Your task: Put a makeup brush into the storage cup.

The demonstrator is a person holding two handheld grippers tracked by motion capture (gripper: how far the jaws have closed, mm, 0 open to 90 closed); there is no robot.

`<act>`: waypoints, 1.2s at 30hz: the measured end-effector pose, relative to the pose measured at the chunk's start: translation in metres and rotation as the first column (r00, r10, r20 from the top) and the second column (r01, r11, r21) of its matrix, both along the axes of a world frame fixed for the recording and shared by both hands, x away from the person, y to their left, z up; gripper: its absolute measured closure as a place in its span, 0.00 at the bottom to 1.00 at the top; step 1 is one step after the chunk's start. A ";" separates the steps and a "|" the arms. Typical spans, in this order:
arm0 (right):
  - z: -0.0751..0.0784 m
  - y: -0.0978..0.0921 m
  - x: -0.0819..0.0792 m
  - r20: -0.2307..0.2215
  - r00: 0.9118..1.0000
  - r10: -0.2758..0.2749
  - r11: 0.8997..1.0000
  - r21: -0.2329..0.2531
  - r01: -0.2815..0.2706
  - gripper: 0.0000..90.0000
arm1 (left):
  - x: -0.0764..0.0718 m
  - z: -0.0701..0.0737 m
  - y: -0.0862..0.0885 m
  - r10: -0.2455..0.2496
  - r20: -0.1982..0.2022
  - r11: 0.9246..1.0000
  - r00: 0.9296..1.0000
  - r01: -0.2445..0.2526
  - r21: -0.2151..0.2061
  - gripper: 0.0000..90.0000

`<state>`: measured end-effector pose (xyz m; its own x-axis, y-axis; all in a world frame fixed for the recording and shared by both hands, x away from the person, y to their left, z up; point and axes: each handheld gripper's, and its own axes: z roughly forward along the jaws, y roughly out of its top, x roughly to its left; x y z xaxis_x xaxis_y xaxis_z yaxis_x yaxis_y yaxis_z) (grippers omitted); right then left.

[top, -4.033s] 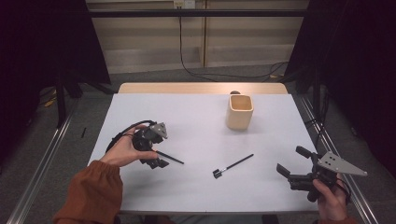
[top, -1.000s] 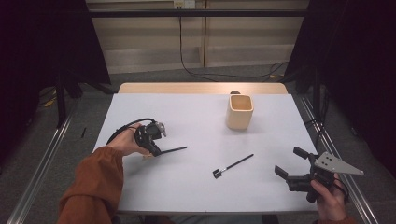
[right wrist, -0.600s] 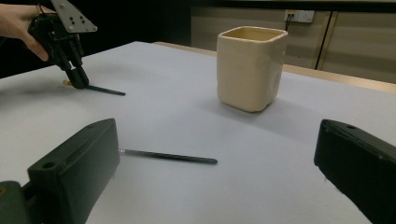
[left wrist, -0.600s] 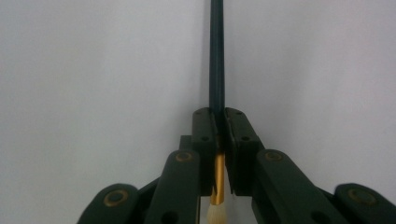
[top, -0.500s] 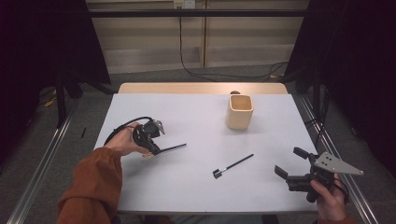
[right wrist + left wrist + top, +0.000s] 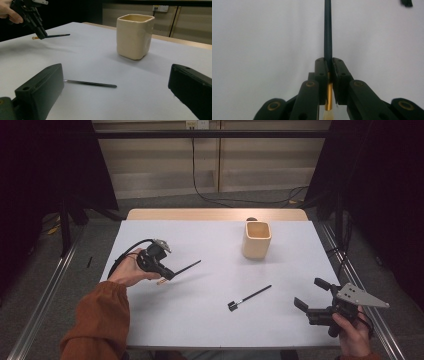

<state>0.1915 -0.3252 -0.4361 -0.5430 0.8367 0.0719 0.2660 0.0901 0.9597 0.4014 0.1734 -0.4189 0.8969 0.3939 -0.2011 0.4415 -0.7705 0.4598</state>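
Observation:
My left gripper [image 6: 167, 274] is shut on a paintbrush [image 6: 186, 267] with a dark handle, a gold ferrule and pale bristles, held above the left part of the white table [image 6: 200, 330]. In the left gripper view the handle [image 6: 327, 35] runs straight out from between the closed jaws of my left gripper [image 6: 330, 61]. A second dark brush [image 6: 250, 297] lies flat near the table's middle. A cream square cup [image 6: 257, 240] stands upright at the back right. My right gripper [image 6: 310, 293] stands open near the front right corner, facing the lying brush [image 6: 90, 83] and the cup [image 6: 135, 36].
A small dark object [image 6: 251, 219] sits just behind the cup at the table's far edge. Black curtains hang at both sides. Metal rails run along the floor left and right of the table.
The left gripper has risen and shifted slightly right and away with the brush, whose handle now points toward the cup. The right gripper has barely moved.

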 end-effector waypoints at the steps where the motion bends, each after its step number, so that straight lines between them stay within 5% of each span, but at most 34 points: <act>1: 0.000 0.000 0.000 0.000 1.000 0.001 1.000 0.000 -0.001 0.00 | 0.000 0.001 0.002 -0.011 -0.001 1.000 1.000 0.011 -0.008 0.93; 11: 0.000 0.000 0.000 0.001 1.000 0.002 1.000 -0.003 -0.002 0.00 | -0.008 0.005 0.010 0.071 0.016 0.991 0.997 -0.069 -0.116 0.93; 15: 0.000 0.000 0.000 0.000 1.000 0.002 1.000 0.000 -0.002 0.00 | -0.008 0.006 0.014 0.091 0.045 0.988 0.995 -0.085 -0.127 0.93; 28: 0.000 0.000 0.001 -0.002 1.000 0.000 1.000 -0.002 0.000 0.00 | -0.019 0.011 0.018 0.143 0.069 0.958 0.987 -0.120 -0.262 0.93; 36: 0.000 -0.001 0.001 -0.003 1.000 -0.003 1.000 -0.001 0.003 0.00 | -0.031 0.012 0.010 0.160 0.121 0.949 0.980 -0.119 -0.293 0.93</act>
